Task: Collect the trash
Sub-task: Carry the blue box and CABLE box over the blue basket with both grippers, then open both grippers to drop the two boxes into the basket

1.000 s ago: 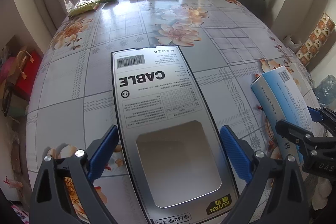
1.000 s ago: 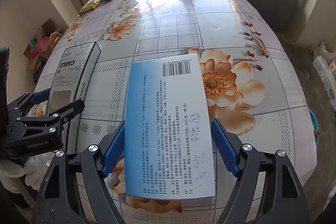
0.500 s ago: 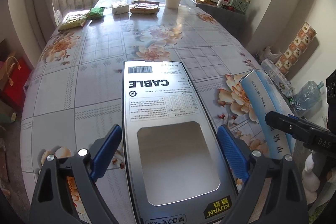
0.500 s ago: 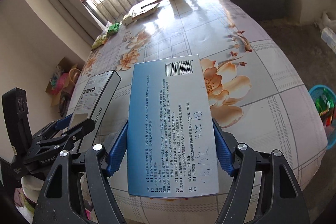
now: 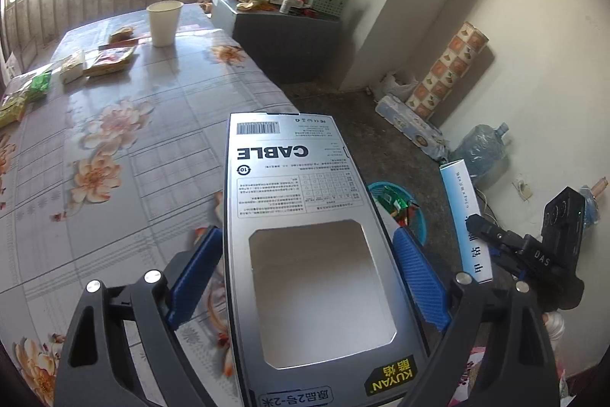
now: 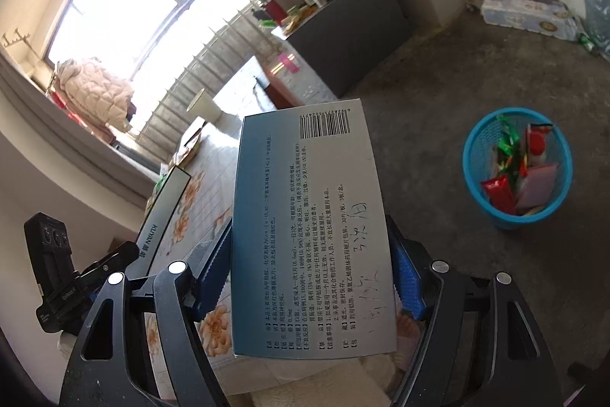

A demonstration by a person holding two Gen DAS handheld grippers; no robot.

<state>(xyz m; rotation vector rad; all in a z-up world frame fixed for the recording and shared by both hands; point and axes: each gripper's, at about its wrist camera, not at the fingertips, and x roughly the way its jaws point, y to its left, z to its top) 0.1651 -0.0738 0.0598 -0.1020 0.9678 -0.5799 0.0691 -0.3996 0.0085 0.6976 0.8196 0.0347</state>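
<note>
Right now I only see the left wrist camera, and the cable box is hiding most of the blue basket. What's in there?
Observer: The right wrist view shows the whole blue basket standing on the floor. Inside are red wrappers, a green one and a pink packet, all below the rim.
Operator: And the other box? I just see its skinny edge.
Observer: The medicine box shows its wide face there: a barcode at the far end, printed Chinese lines, and pen handwriting down one side.
Operator: Is it held tight?
Observer: The right gripper has a blue pad pressed against each long side of it.
</note>
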